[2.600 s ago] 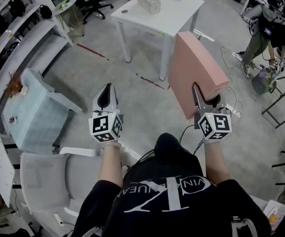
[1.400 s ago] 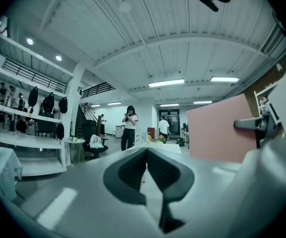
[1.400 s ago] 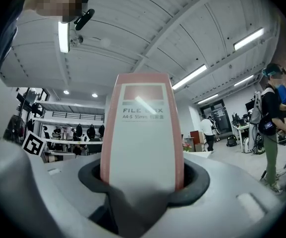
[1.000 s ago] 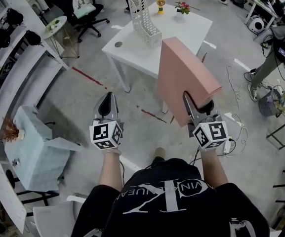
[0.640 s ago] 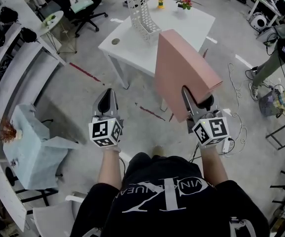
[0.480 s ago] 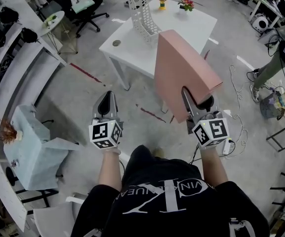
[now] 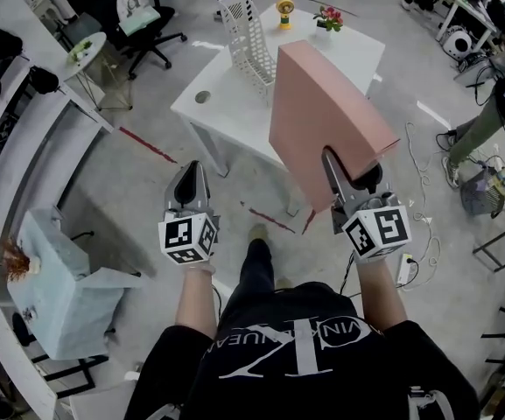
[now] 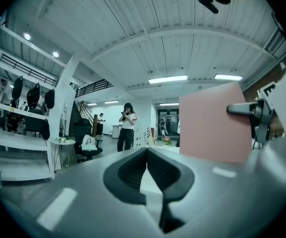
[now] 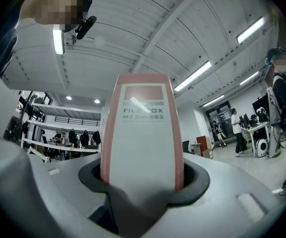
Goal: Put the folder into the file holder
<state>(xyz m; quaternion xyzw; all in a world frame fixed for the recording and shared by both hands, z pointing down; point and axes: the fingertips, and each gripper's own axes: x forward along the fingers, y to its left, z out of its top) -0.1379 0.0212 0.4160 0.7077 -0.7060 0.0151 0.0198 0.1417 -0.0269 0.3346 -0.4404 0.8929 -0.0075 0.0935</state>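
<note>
On the folder's spine, "FILE BOX" and "A4-S 55mm" are printed; the characters after them cannot be read.

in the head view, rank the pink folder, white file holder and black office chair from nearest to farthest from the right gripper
1. pink folder, clamped in the right gripper itself.
2. white file holder, on the table ahead and left.
3. black office chair, beyond the table's left end.
</note>
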